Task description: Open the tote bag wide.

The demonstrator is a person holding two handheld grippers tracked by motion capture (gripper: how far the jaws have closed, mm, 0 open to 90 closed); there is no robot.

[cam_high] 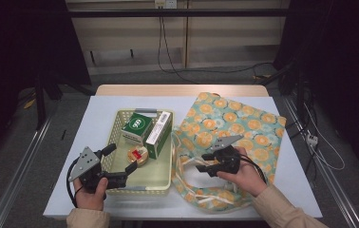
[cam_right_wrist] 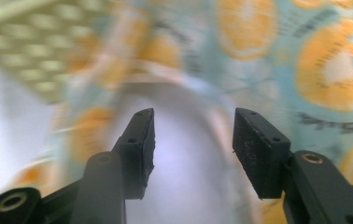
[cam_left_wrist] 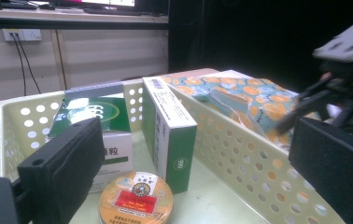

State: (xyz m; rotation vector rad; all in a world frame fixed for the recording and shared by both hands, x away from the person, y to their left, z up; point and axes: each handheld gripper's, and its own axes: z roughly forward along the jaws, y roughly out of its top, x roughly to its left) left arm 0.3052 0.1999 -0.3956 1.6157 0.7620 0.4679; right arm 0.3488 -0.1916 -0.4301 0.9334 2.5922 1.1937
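A pale yellow perforated basket (cam_high: 120, 189) holds a green and white box (cam_high: 137, 126), a taller green and white box (cam_high: 158, 134) on its edge, and a round tin (cam_high: 138, 156) with a red label. My left gripper (cam_high: 120, 159) is open over the basket's near end, with the tin (cam_left_wrist: 136, 200) low between its jaws and untouched. To the right lies a fabric bag (cam_high: 234, 123) printed with orange slices. My right gripper (cam_high: 202, 161) hangs open just above the bag's near left part, where its pale handles lie. In the right gripper view the pads (cam_right_wrist: 258, 149) stand apart with nothing between them.
The basket and bag lie on a white sheet (cam_high: 73, 190) over a wooden table (cam_high: 182, 90). The basket wall (cam_left_wrist: 240, 158) separates my left gripper from the bag (cam_left_wrist: 249, 98). Cables (cam_high: 320, 147) run along the floor to the right.
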